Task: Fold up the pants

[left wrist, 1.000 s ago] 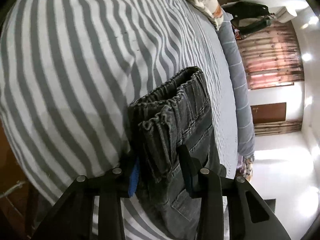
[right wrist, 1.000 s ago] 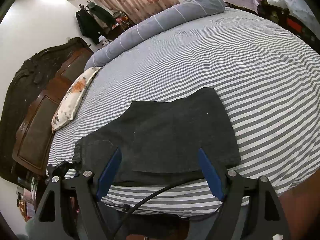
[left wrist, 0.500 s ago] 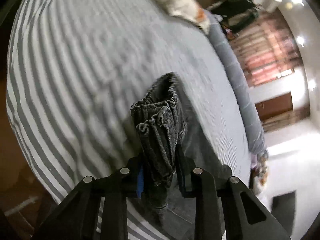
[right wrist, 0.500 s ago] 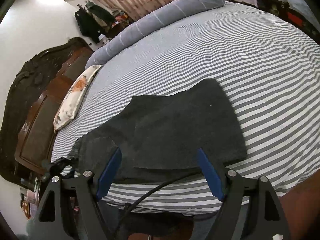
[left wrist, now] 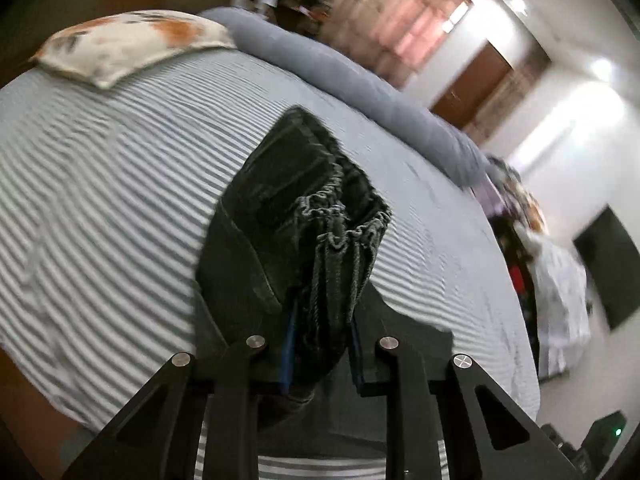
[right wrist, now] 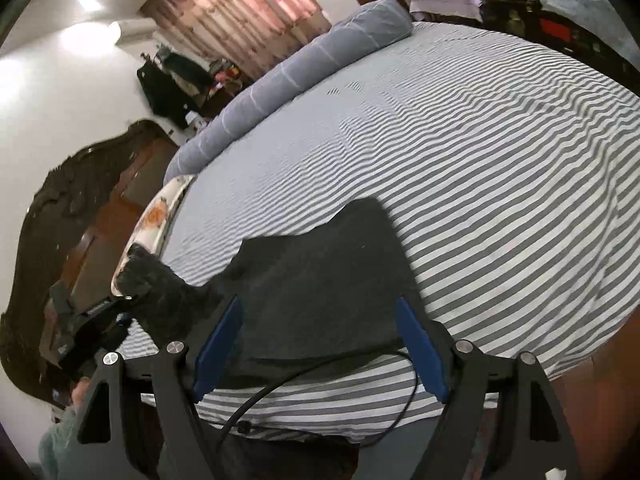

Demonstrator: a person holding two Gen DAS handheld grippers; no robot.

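Now the gathered waistband end of the pants is seen raised off the striped bedsheet, where a second ago it lay flat; a fold toward the right is judged to be under way. The left gripper is clamped narrowly on that bunched waistband. The right gripper is held wide, with nothing between its fingers, above the near edge of the pants, which lie spread near the bed's near edge. Broad bare sheet is offered far and right; the bolster and pillow are well apart.
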